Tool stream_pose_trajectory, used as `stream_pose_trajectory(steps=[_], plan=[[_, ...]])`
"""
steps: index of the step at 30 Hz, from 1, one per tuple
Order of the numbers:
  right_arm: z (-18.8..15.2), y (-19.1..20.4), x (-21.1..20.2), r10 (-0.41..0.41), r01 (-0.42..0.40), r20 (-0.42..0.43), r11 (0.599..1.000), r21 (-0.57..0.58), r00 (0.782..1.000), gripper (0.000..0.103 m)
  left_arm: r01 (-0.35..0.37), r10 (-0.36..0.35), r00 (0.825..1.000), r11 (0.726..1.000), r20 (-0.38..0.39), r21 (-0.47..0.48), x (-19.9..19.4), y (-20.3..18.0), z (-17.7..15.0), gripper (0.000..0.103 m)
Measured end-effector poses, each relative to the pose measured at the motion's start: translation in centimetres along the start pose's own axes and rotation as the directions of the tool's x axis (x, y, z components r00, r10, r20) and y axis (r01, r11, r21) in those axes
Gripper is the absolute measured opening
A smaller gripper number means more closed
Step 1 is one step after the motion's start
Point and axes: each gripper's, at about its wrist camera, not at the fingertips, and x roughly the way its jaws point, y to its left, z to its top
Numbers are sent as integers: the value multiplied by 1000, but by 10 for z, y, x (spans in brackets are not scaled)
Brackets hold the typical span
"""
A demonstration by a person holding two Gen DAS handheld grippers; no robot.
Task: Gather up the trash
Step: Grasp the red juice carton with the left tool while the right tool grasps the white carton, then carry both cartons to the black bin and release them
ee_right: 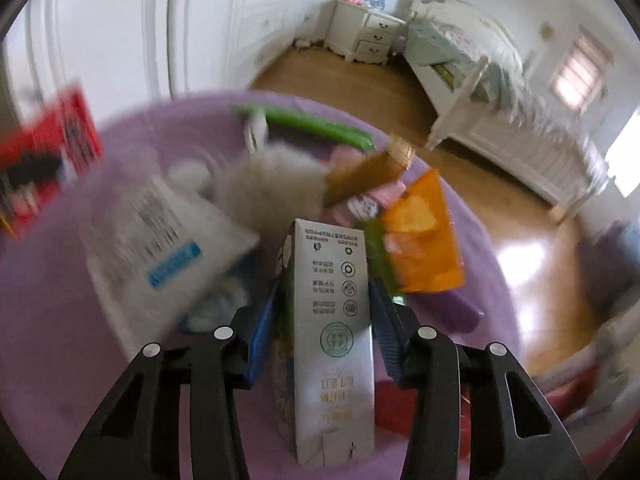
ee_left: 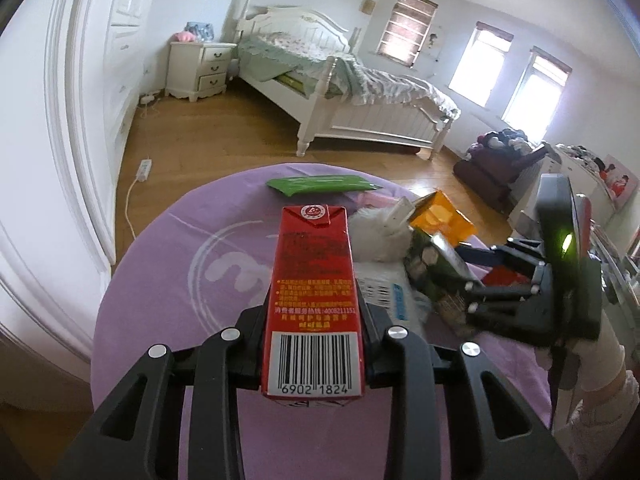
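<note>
1. The left gripper (ee_left: 314,316) is clamped on a red drink carton (ee_left: 314,288). The carton stands lengthwise between the black fingers, its barcode end nearest the camera and its folded top pointing away over the purple tablecloth (ee_left: 160,280).
2. The right gripper (ee_right: 324,312) has a white and green carton (ee_right: 332,320) between its blue pads, which sit against the carton's two long sides. The carton runs straight out from the claw, printed face up.
3. Seen from the left wrist, the right gripper (ee_left: 468,276) comes in from the right side of the table, with that carton tilted in its grip.
4. More trash lies on the cloth beyond both claws: a green wrapper (ee_left: 320,183) at the far edge, an orange packet (ee_right: 424,236) just right of the white carton, a white pouch with a blue label (ee_right: 160,240) to its left, and a fluffy white thing (ee_right: 272,184) in the middle.
</note>
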Motion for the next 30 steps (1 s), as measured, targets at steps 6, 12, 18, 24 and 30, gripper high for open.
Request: stream_pose_trajectory(steps=[6, 12, 18, 24, 30], plan=[[-19, -34, -73, 169, -229, 237, 940, 254, 957, 44, 40, -40, 999, 999, 7, 28, -12, -19, -3, 33], [-85, -82, -160, 146, -398, 486, 788, 469, 862, 44, 139, -141, 990, 984, 14, 107, -20, -73, -3, 33], [-173, -127, -220, -58, -374, 547, 669, 642, 835, 44, 256, -257, 966, 948, -17, 188, -13, -138, -7, 33], [-245, -157, -258, -272, -260, 491, 591, 764, 828, 44, 392, -383, 919, 879, -87, 270, 2, -218, -22, 33], [-295, -171, -274, -372, -207, 448, 534, 820, 813, 44, 490, -467, 871, 805, -150, 336, 17, -288, -41, 33]])
